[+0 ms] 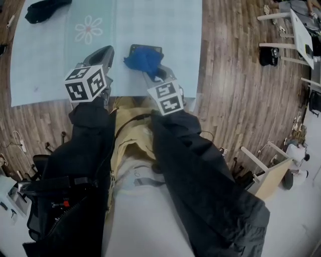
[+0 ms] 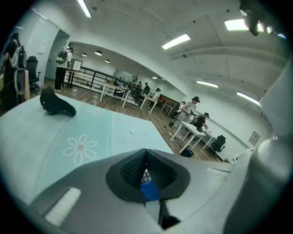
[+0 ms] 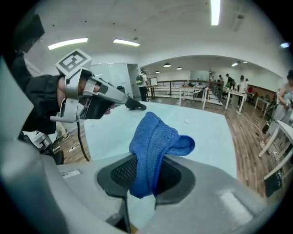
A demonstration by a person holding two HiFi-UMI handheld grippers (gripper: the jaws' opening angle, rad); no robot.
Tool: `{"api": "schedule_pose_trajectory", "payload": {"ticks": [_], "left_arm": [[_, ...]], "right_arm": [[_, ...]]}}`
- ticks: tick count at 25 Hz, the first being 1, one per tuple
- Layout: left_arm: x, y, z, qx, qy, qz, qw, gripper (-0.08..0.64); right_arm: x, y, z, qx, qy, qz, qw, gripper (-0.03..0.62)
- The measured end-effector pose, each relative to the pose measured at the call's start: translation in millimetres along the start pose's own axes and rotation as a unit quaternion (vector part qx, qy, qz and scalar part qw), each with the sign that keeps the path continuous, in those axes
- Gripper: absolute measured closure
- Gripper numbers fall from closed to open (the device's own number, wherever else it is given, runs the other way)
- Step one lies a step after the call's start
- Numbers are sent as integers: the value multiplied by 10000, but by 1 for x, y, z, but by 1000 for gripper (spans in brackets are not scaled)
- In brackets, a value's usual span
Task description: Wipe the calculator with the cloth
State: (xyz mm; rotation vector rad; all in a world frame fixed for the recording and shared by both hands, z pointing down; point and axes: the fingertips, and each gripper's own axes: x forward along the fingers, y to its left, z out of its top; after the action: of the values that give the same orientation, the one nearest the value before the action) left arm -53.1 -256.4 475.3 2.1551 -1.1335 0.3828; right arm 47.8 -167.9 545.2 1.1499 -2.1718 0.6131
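Observation:
A blue cloth (image 1: 144, 58) hangs bunched from my right gripper (image 1: 152, 70), which is shut on it. In the right gripper view the cloth (image 3: 155, 141) stands up out of the gripper (image 3: 146, 176). Under the cloth lies the dark calculator (image 1: 153, 48), with only its far edge showing. All of this sits on a pale blue table cover (image 1: 165, 25). My left gripper (image 1: 106, 51) hovers just left of the cloth, jaws together and holding nothing. In its own view the left gripper (image 2: 145, 171) shows only a sliver of blue behind its pads.
A black object (image 1: 45, 9) lies at the table's far left corner, also seen from the left gripper (image 2: 56, 105). A flower print (image 1: 89, 29) marks the cover. The near table edge (image 1: 45, 100) is by my sleeves. White tables and chairs (image 1: 296, 35) stand on the wooden floor to the right.

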Motion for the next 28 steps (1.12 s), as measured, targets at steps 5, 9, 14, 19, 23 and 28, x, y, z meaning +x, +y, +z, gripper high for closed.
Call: {"api": "schedule_pose_trajectory", "payload": {"ticks": [5,9,14,19,23,28], "left_arm": [[-22,-38,59,640,-599,-102,9961,560],[-52,-70,105,1051,-1181,-219,9872,560],[-92,-109,162,1467,-1994,-284,9685,560],[-114,-136,187,1638,-2371,-456,9565,560],[-121,-145,199,1752,-2509,-546,9505,561],[-123,-154,206,1829,-2627,-589,9456,560]], "right_arm": [[-54,-19,69,-88,-902,-670,9936,492],[-99,-17,122,-51,-1641,-890,9824,492],[-153,-22,181,-150,-2410,-1313,9615,492],[-193,-16,219,-195,-3039,-1363,9427,492],[-214,-18,241,-105,-3435,-1456,9277,492],[-232,-24,250,-88,-3772,-1642,9114,494]]}}
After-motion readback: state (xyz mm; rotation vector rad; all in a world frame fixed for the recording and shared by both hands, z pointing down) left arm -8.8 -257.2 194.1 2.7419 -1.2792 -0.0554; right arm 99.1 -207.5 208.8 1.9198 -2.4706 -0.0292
